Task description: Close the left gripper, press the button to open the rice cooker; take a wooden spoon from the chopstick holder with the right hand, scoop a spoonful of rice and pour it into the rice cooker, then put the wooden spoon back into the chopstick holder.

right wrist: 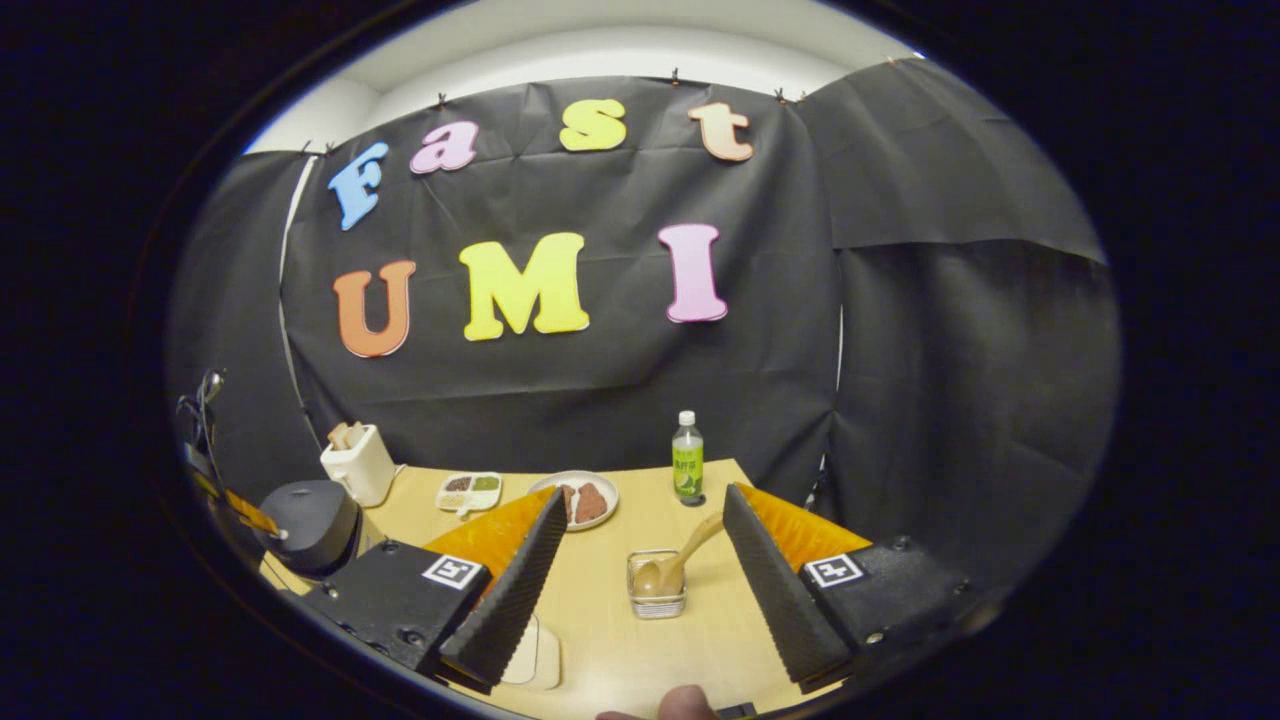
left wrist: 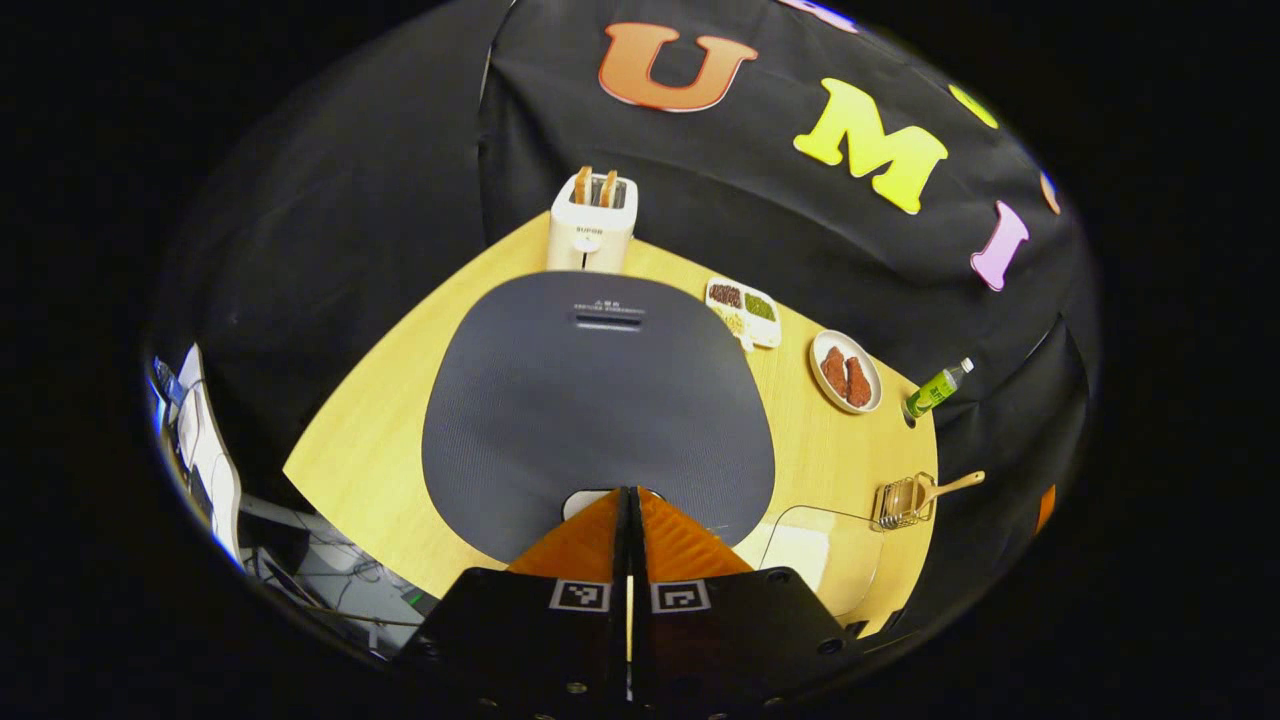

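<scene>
Fingers of left gripper [left wrist: 630, 495] pressed together, tips meeting above near edge of rice cooker [left wrist: 598, 400], just over pale button [left wrist: 580, 500] at lid's 6 o'clock rim; contact with button not clear from left gripper view. Nothing held between them. Rice cooker lid down, dark and broad, covering middle of counter [left wrist: 360, 450]. Toaster [left wrist: 592, 222] with two slices at 12 o'clock behind cooker; divided tray of grains [left wrist: 745, 312] at 1 o'clock, plate of meat [left wrist: 846, 371] at 2 o'clock, green bottle [left wrist: 938, 388] farther out toward counter edge. Chopstick holder [left wrist: 903, 500] at 4 o'clock near counter's edge, wooden spoon [left wrist: 945, 488] standing in it with handle leaning outward. Clear container [left wrist: 820, 555] just beside holder, nearer the camera. Fingers of right gripper [right wrist: 640, 560] spread wide, empty, touching nothing, hovering over counter with chopstick holder [right wrist: 657, 585] framed between them at 12 o'clock. Wooden spoon [right wrist: 680, 560] bowl-down in holder, handle tilted toward 1 o'clock. Rice cooker [right wrist: 312, 525] off at 9 o'clock in right gripper view, toaster [right wrist: 358, 462] behind it.
</scene>
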`<state>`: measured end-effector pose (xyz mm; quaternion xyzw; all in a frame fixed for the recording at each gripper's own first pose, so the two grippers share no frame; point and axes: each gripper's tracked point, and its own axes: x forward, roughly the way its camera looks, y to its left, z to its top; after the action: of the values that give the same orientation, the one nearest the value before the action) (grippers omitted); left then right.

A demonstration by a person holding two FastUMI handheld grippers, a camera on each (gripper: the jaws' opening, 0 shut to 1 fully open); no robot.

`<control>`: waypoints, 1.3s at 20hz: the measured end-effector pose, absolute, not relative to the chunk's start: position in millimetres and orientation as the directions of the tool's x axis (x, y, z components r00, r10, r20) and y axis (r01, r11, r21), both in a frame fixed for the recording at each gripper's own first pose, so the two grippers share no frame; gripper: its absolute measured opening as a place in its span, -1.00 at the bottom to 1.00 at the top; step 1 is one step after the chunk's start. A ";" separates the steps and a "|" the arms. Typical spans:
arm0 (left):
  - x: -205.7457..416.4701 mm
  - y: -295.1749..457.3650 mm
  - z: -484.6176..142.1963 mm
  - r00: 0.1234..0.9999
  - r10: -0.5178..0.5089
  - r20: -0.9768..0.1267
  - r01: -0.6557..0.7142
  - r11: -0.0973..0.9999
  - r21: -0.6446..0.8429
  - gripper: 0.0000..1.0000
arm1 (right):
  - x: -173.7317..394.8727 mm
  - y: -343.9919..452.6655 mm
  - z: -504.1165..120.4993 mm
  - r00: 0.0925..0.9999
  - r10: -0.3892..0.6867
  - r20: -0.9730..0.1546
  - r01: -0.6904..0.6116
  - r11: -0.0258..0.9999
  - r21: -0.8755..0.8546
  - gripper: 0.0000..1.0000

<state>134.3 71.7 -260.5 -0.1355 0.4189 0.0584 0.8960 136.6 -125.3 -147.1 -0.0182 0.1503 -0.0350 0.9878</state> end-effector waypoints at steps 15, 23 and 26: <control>178.7 64.3 -108.3 0.938 0.075 -0.337 -0.107 0.991 -0.078 0.18 | 120.0 -131.6 -111.8 0.975 -0.074 -0.210 0.067 0.997 -0.039 1.00; 137.2 47.4 -59.9 0.977 0.096 -0.188 -0.106 0.993 -0.042 1.00 | 112.9 -144.3 -105.3 0.978 -0.080 -0.191 0.071 0.996 -0.051 1.00; 119.3 38.2 -45.1 0.986 0.081 -0.149 -0.089 0.995 -0.053 0.94 | 114.6 -148.5 -108.8 0.980 -0.073 -0.186 0.063 0.996 -0.063 1.00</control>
<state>119.3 38.2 -45.1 -0.0298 0.0734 0.0427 0.9959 114.6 -148.5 -108.8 -0.0282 0.0942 -0.0342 0.9946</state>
